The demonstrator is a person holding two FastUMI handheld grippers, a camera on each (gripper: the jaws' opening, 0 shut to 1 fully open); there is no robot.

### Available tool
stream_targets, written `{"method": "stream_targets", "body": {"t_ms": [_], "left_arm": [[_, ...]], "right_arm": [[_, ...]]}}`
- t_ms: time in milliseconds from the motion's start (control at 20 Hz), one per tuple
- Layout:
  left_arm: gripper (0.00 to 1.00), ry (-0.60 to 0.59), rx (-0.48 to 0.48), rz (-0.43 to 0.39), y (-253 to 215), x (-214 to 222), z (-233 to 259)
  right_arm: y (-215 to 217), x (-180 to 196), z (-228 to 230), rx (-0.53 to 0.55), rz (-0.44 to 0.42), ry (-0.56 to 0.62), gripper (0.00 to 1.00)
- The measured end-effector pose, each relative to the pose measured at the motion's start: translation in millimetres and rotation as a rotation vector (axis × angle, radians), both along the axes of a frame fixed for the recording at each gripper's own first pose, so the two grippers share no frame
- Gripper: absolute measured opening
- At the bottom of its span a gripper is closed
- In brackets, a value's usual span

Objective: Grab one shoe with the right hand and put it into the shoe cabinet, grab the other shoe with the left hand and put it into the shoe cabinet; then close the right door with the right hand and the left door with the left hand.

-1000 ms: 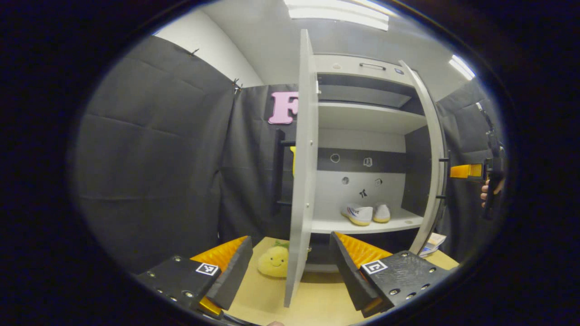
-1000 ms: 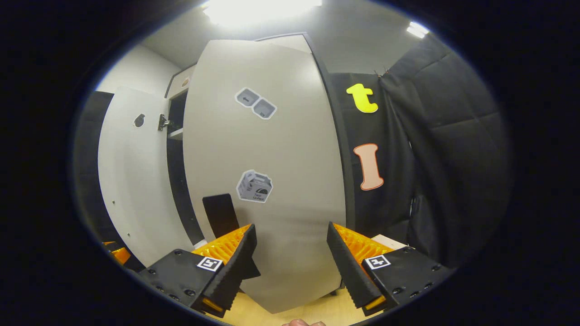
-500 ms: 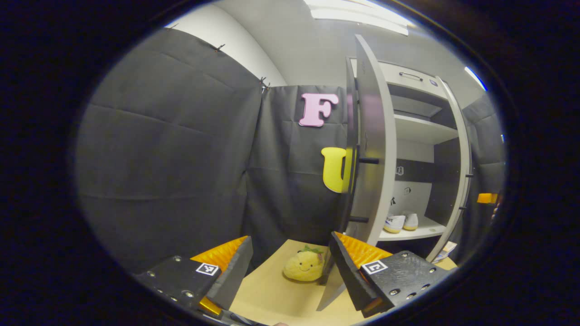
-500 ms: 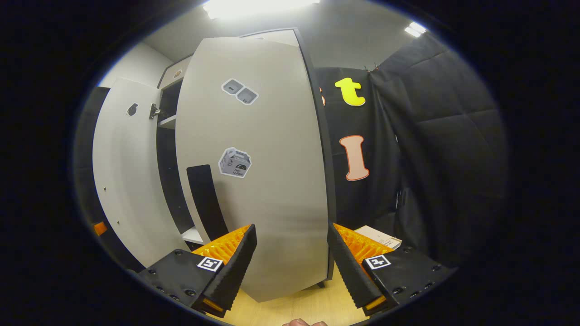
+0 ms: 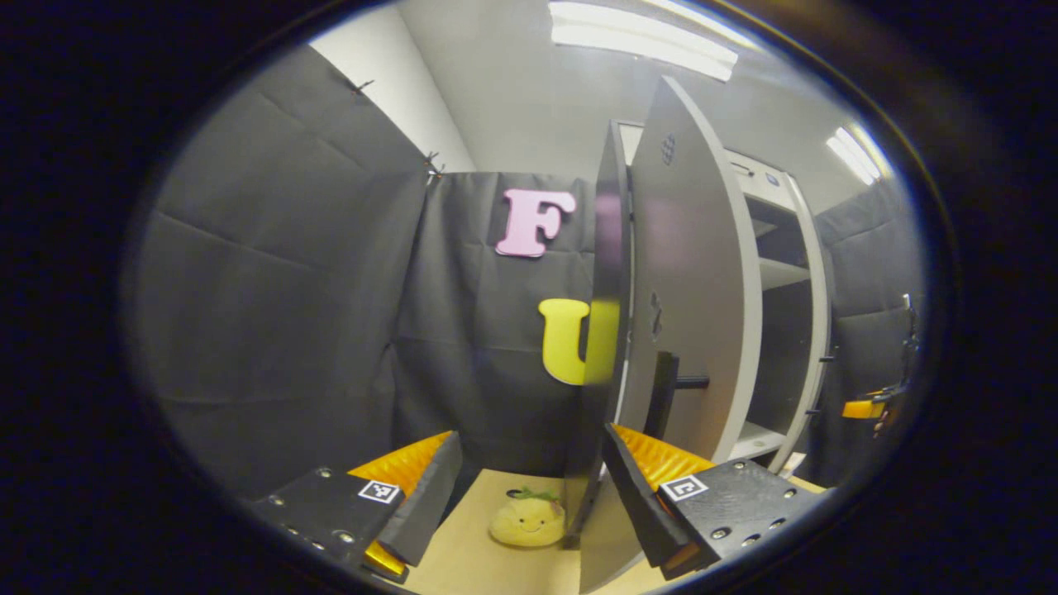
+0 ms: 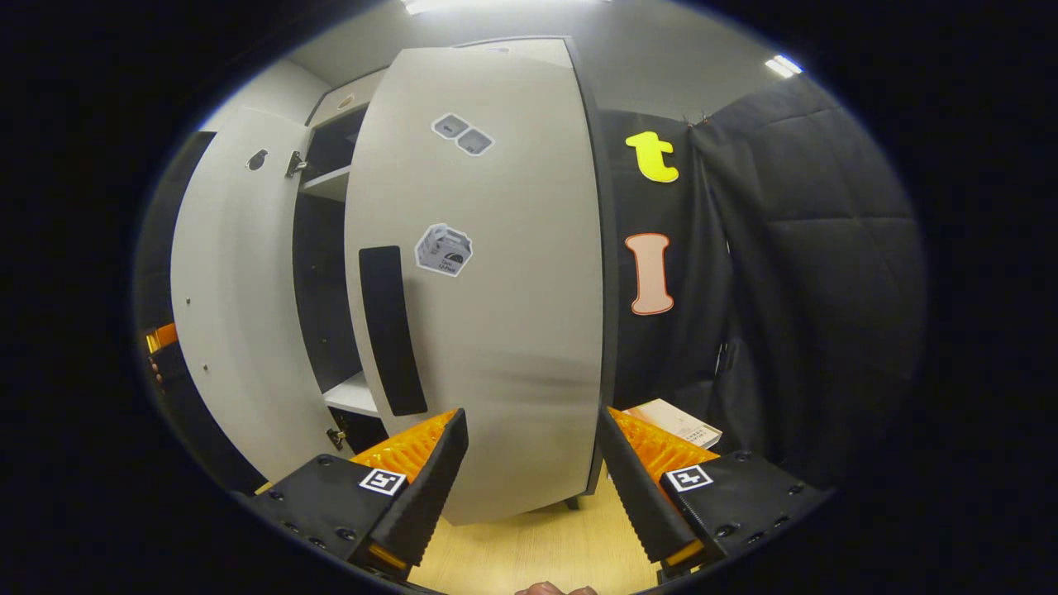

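Observation:
In the left gripper view the grey shoe cabinet [image 5: 781, 273] stands with its left door [image 5: 690, 281] swung partway, outer face and black handle [image 5: 665, 392] towards me. My left gripper [image 5: 529, 475] is open, and the door's dark edge stands just beyond its right finger. In the right gripper view the right door [image 6: 496, 330] with its black handle [image 6: 388, 330] is close in front of my open right gripper [image 6: 529, 467]. The left door's inner face [image 6: 231, 330] shows beyond a narrow gap. The doors hide the lower shelf's contents.
A yellow plush toy [image 5: 527, 522] lies on the wooden table [image 5: 471, 562] by the left door's foot. A book [image 6: 674, 421] lies to the right of the cabinet. The other gripper shows far off in each view [image 5: 864, 407] [image 6: 161, 337]. Black cloth walls surround the booth.
Both doors have swung further towards shut. The left gripper moved around to the left door's outer side, and the two shoes on the lower shelf went out of sight behind it.

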State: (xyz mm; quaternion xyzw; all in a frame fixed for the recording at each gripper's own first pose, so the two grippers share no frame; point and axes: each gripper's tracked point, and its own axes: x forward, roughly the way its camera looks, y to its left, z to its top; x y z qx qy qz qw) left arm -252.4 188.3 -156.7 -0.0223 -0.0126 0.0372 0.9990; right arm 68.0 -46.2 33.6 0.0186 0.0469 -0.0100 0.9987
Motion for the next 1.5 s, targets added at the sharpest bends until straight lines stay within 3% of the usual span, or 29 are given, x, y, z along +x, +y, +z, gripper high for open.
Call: {"method": "stream_targets", "body": {"t_ms": [100,300,400,550,750,900,1350,1500], "left_arm": [[0.96,-0.005,0.001,-0.056,-8,7,8],[0.98,0.013,0.078,-0.079,-8,20,11],[0.95,0.030,0.070,-0.104,-11,24,9],[0.93,0.034,0.135,-0.103,-15,27,13],[0.93,0.063,0.068,-0.107,-30,29,8],[0.93,0.079,0.107,-0.073,-47,22,12],[0.95,0.064,0.031,-0.054,-152,44,4],[0.94,0.053,-0.032,-0.096,-195,64,-4]], "right_arm": [[2,-8,-11,0.021,-0.007,0.025,0.98],[1,-22,-35,0.056,-0.020,0.097,0.98],[-7,-26,-40,0.036,-0.045,0.103,0.98],[-21,-28,-49,0.035,-0.086,0.103,0.98],[-32,-23,-63,0.092,-0.094,0.115,0.98],[-42,-12,-67,0.098,-0.073,0.124,0.98],[-72,14,-57,0.105,-0.011,0.097,0.98],[-84,13,-58,0.124,-0.019,0.099,0.98]]}}
